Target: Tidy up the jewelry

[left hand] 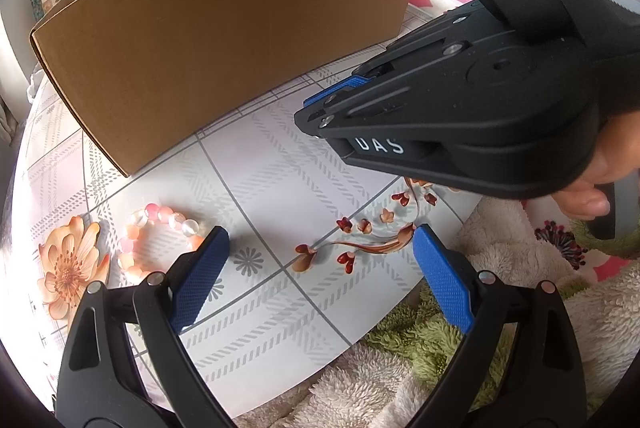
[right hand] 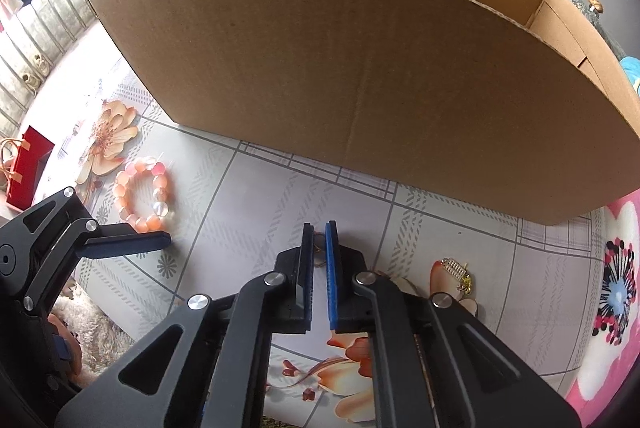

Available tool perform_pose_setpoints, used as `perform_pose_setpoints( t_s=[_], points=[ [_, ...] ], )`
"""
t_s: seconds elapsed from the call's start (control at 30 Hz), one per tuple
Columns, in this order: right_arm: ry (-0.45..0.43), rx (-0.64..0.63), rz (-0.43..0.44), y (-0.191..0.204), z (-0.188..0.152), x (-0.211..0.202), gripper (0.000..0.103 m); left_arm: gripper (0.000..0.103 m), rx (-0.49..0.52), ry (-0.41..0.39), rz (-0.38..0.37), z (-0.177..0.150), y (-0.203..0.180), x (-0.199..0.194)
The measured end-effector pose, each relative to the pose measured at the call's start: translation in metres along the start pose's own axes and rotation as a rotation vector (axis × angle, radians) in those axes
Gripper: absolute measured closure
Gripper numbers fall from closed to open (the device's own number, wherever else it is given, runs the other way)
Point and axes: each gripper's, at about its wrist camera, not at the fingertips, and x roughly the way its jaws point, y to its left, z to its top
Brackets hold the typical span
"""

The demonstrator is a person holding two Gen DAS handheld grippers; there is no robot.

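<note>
Cardboard is the biggest thing here: an open cardboard box stands at the back of the patterned tablecloth, and what shows of its inside from the right wrist view looks bare, so I judge that little or nothing has been put away yet.

Next down, the right gripper points at the cloth just in front of the box with its jaws nearly together; a fine brownish strand, perhaps a thin chain, shows in the slit between them (too small to say whether it is truly pinched). The left gripper hovers with its jaws spread wide and nothing between them.

Still loose on the cloth are a pink beaded bracelet, just beside the left gripper's finger, and a small gold hair comb to the right of the right gripper. Both seem left to do.
</note>
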Motion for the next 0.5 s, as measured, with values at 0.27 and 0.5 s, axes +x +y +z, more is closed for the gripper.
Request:
perform_pose_setpoints(
  t_s=[0.27, 0.5],
  points=[
    [-0.014, 0.055, 0.058, -0.008, -0.007, -0.006, 0.101, 0.014, 0.001, 0.0, -0.001, 0.0, 0.0, 0.0],
    [-0.038, 0.128, 0.099, -0.034, -0.011, -0.017, 0.101, 0.014, 0.001, 0.0, -0.001, 0.0, 0.0, 0.0]
  ],
)
